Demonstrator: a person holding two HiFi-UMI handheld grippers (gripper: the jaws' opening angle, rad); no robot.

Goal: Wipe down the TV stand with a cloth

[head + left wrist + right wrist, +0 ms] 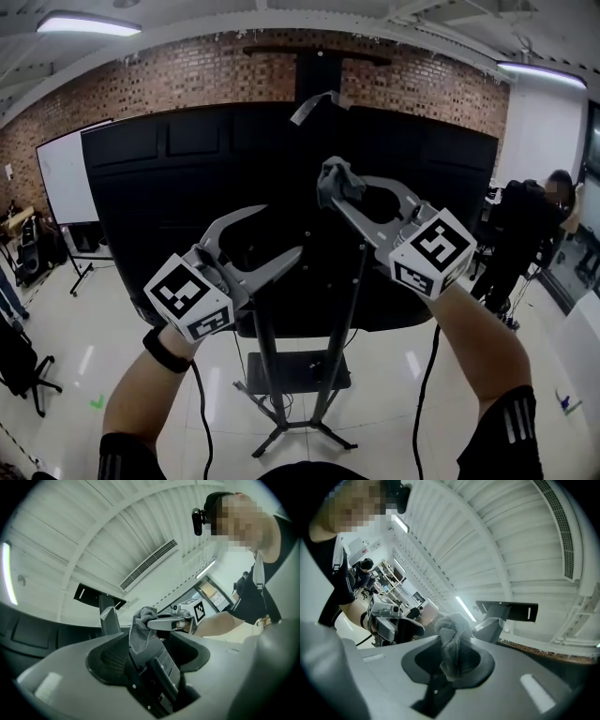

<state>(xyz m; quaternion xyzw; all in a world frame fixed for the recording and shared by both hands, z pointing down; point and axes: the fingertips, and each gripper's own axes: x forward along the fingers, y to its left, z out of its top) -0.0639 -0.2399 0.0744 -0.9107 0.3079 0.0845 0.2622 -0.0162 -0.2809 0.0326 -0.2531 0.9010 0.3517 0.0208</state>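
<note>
Right claw (334, 184) is clamped on a grey cloth (339, 174). The cloth is bunched at the tips with a tail hanging below, and the right gripper view shows it pinched between the jaws. It is held high, in front of the black back panel of the TV (159, 197), near the panel's upper middle. Cannot tell if the cloth touches the panel. Gripping at the very tips likely lets the fabric lead so the metal stays off the surface.

Left claw (284, 231) has its jaws wide with nothing between them. It hovers lower and to the left, near the right claw. It looks idle, probably kept free to steady something or take the cloth.

TV stand (298, 373) has twin poles and a base plate on the floor. It sits below both claws, well apart from the cloth, so wiping of the stand itself looks not yet started. The next move needs the cloth brought down to the poles and base.

Risk: the cable (427, 375) hanging from the right gripper runs near the poles and could snag.
</note>
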